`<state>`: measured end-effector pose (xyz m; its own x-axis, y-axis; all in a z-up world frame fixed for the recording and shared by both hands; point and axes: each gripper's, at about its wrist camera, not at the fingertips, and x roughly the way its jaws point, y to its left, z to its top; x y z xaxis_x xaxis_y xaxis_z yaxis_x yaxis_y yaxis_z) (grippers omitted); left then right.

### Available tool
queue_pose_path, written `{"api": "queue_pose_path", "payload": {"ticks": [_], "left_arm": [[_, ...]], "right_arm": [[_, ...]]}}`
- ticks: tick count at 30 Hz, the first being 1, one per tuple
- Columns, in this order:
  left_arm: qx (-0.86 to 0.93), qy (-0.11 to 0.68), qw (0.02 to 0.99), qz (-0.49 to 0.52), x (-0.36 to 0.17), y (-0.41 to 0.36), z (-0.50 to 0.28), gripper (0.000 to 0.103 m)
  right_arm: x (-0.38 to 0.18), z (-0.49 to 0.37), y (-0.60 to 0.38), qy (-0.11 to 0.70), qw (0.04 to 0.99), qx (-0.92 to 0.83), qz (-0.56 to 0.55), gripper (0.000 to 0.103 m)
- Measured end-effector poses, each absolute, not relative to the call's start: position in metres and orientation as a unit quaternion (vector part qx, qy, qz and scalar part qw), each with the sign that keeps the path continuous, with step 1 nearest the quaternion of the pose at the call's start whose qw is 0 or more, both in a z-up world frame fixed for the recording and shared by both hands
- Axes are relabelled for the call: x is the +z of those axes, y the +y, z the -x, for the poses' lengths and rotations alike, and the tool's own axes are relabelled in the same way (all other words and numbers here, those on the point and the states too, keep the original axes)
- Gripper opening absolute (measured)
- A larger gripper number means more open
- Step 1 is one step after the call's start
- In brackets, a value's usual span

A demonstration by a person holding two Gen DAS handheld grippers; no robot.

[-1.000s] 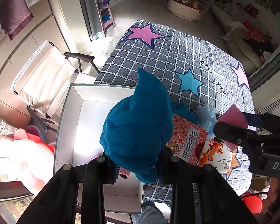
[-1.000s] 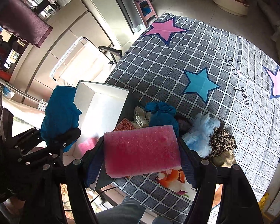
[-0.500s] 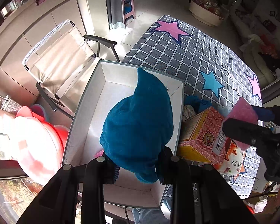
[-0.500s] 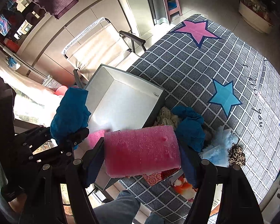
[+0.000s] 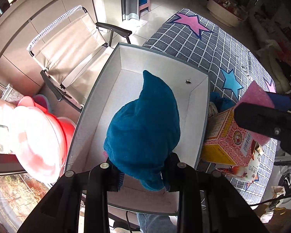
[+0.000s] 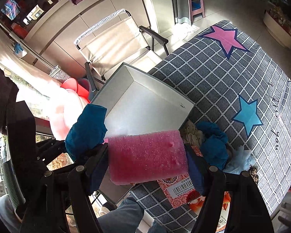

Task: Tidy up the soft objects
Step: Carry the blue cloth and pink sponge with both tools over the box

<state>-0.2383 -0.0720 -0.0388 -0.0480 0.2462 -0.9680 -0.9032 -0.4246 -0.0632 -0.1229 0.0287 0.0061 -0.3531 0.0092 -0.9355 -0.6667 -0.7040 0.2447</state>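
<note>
Left gripper [image 5: 142, 171]: jaws narrow, clamped on teal cloth [image 5: 143, 130]; cloth bunched, hanging over interior of white box [image 5: 198, 116]. Small pink item visible on box floor beneath cloth; kind cannot be told.

Right gripper [image 6: 147, 167]: jaws wide, clamped on ends of pink sponge [image 6: 147, 157]; sponge held above near corner of box.

Box on checked star-pattern cover [image 6: 242, 73]. Just beside box: patterned carton [image 5: 230, 141], second teal cloth [image 6: 213, 145], light-blue fluffy item [image 6: 241, 161]. Folding chair [image 5: 71, 58] behind box.

Both grippers [image 5: 141, 171] [image 6: 147, 167] were black plastic with silver screws and blue-padded fingers [image 6: 194, 174]; the person wore jeans [image 6: 124, 215].
</note>
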Motion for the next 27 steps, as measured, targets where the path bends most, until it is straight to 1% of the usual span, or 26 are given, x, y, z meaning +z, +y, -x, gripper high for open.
{"api": "queue_pose_path", "payload": {"ticks": [27], "left_arm": [[0.648, 0.315, 0.425, 0.548, -0.056, -0.071, 0.248, 0.034]], "right_arm": [[-0.005, 0.142, 0.029, 0.306, 0.21, 0.758, 0.537, 0.075]]}}
